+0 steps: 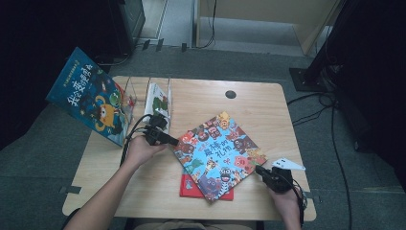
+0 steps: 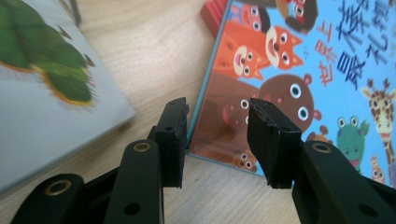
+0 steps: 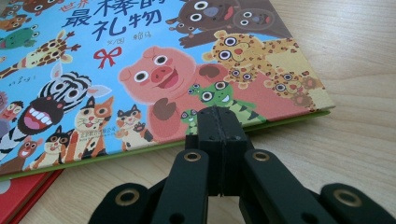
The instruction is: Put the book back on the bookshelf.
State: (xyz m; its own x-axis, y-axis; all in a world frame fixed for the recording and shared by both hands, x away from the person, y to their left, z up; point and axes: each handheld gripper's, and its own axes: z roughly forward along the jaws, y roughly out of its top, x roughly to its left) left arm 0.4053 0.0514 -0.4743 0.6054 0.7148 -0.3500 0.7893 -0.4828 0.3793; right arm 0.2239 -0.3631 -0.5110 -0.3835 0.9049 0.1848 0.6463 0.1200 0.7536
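A blue picture book (image 1: 218,153) covered in cartoon animals lies slantwise in the middle of the table, on top of a red book (image 1: 191,189). My left gripper (image 1: 170,140) is at the blue book's left corner. In the left gripper view it (image 2: 219,135) stands open, with that corner of the blue book (image 2: 280,60) just beyond and between the jaws, close to the left one. My right gripper (image 1: 261,170) sits off the book's right edge. In the right gripper view it (image 3: 219,122) is shut on nothing, its tips at the blue book's (image 3: 140,70) near edge.
A wire book rack (image 1: 143,93) at the table's back left holds a white book (image 1: 158,99); a dark blue book (image 1: 91,96) leans against the rack's left side. The white book (image 2: 46,93) lies close on the left. A round black hole (image 1: 231,94) marks the back of the table (image 1: 268,110).
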